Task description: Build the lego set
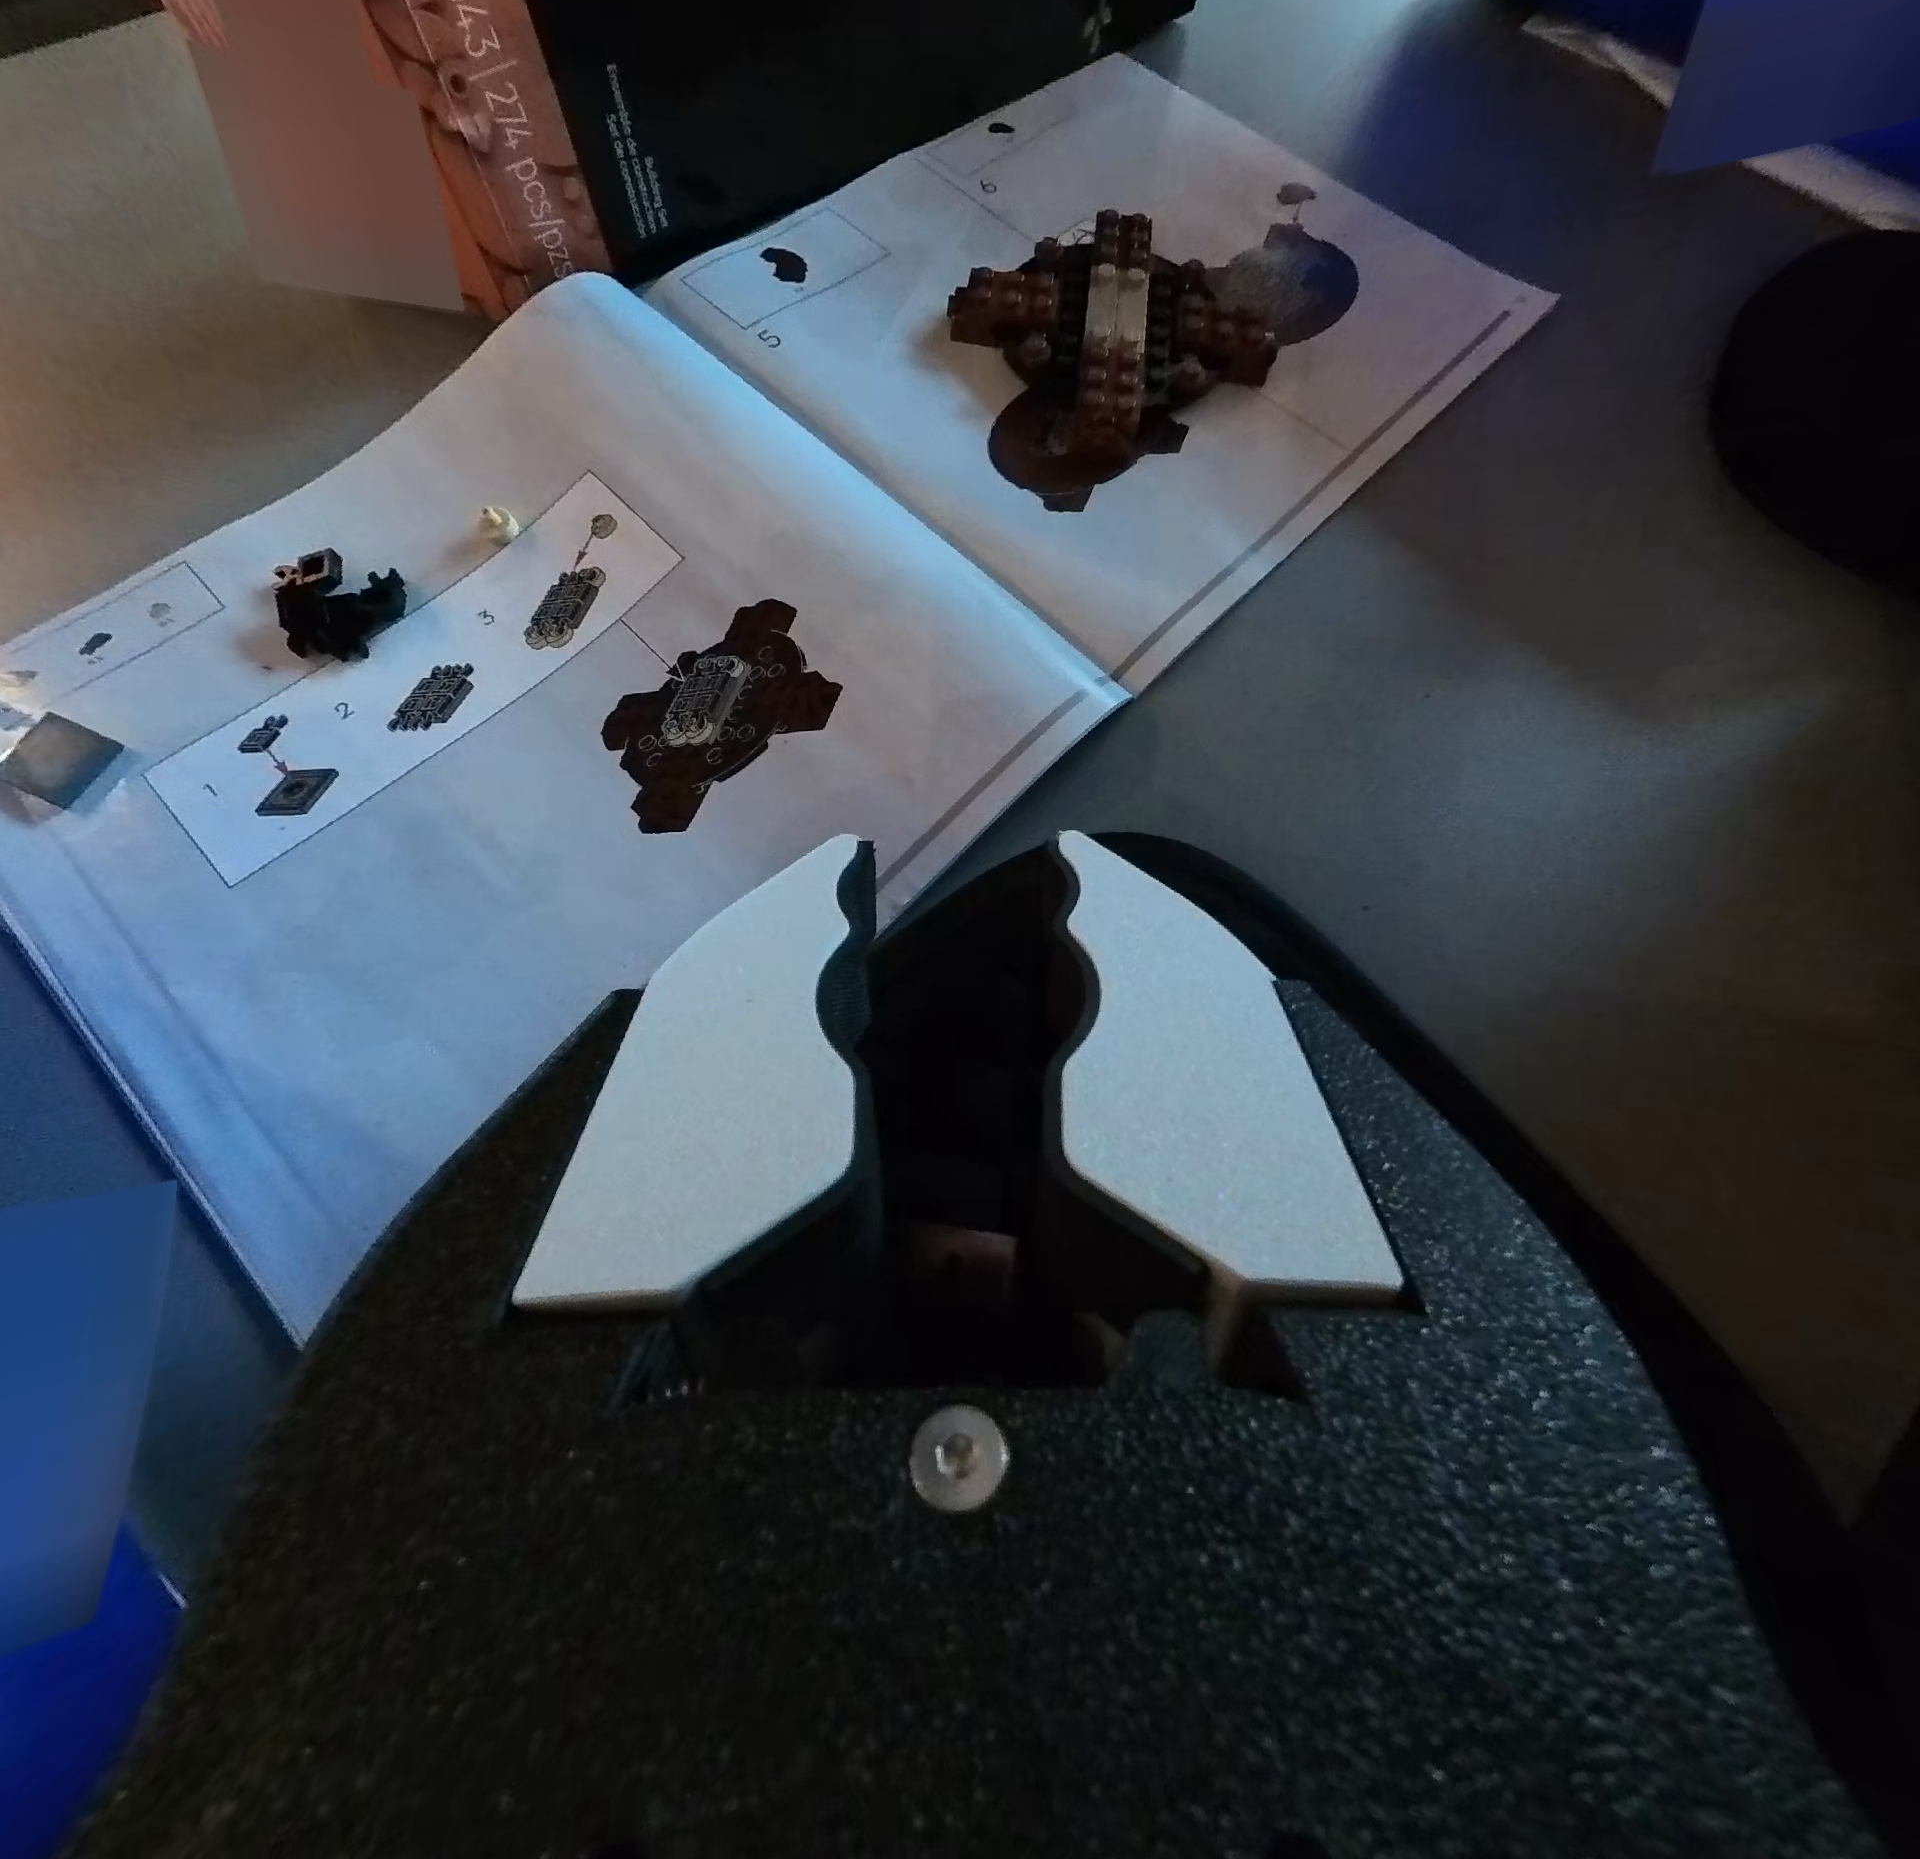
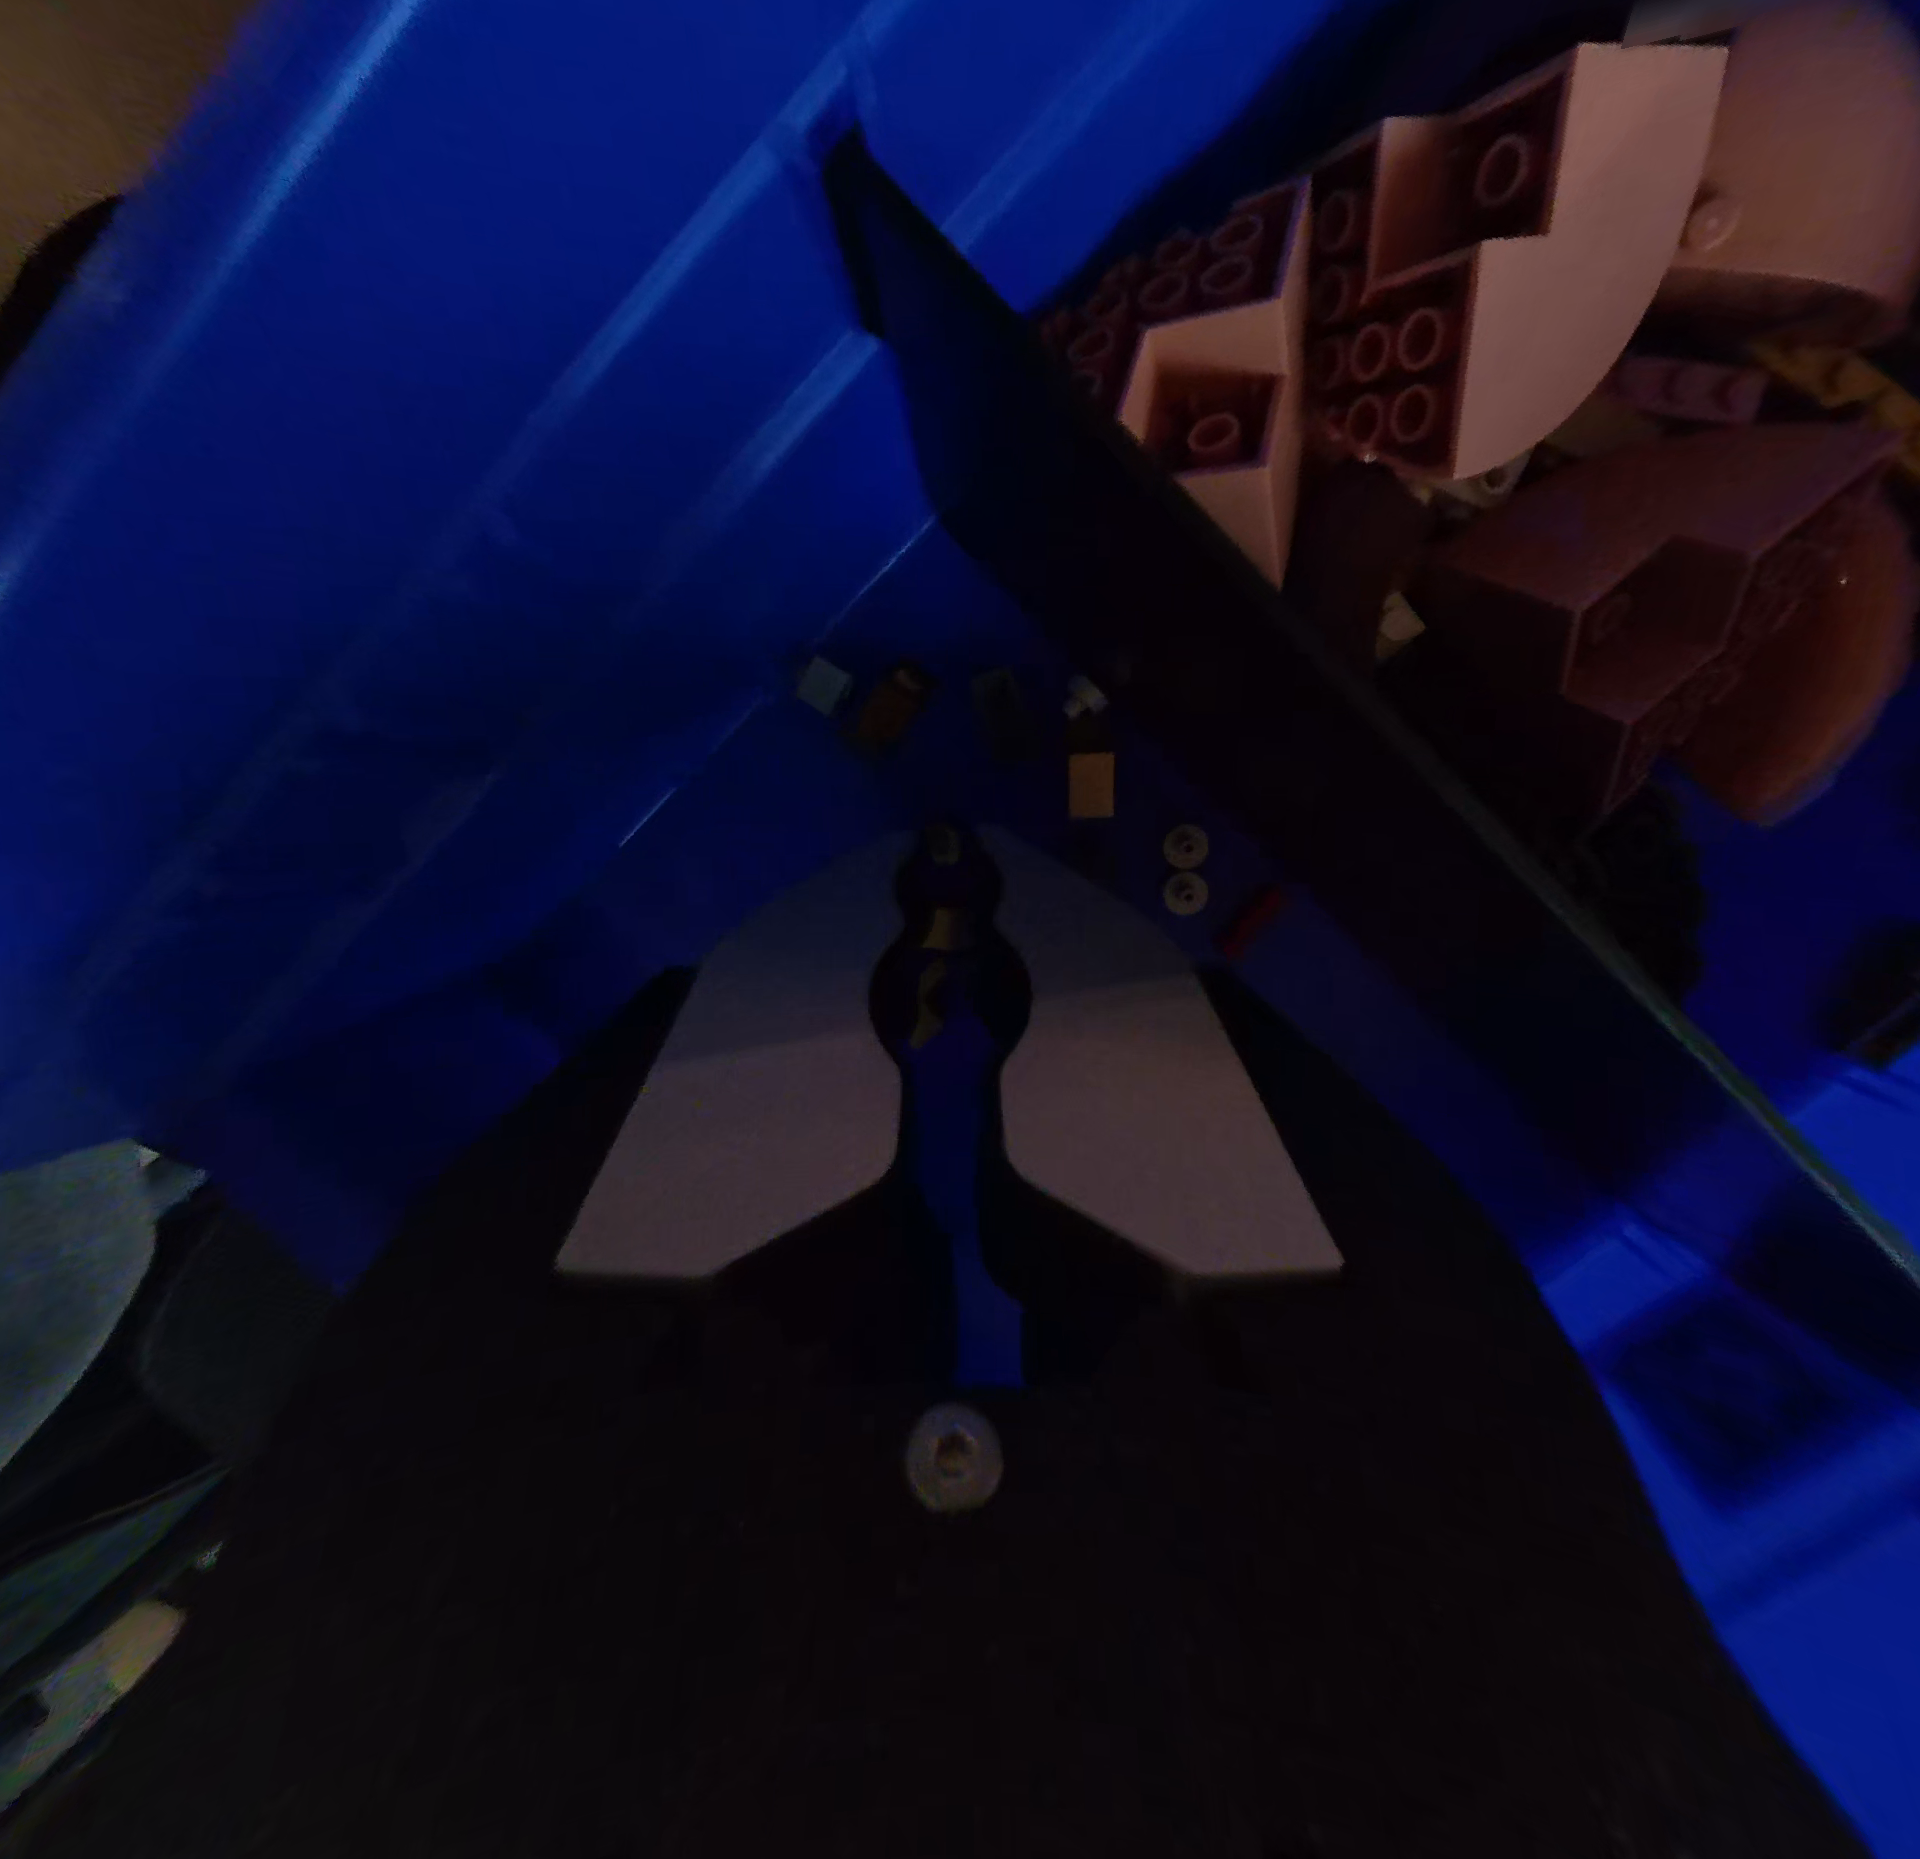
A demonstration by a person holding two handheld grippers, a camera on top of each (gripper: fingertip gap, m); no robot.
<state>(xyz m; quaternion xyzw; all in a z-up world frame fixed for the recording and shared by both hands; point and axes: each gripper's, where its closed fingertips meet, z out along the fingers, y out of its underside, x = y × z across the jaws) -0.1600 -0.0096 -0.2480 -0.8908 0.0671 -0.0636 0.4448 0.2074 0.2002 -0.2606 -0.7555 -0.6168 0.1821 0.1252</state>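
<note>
We list left tongs (image 1: 961, 853) agape and empty over the open instruction booklet (image 1: 436, 936) on the bench (image 1: 1455, 770) — brown brick model (image 1: 1112, 344) parked on its page as reference — and right tongs (image 2: 948, 853) nearly closed inside a blue bin (image 2: 416, 459), around small loose pieces (image 2: 940, 931), grip undeterminable.

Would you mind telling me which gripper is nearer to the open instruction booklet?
Left. The left gripper hovers at the instruction booklet's near edge, jaws apart; the right gripper is inside a blue bin among small bricks.

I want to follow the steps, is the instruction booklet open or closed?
Open: the booklet lies flat on the table, two pages spread, brick model on the right page.
</note>
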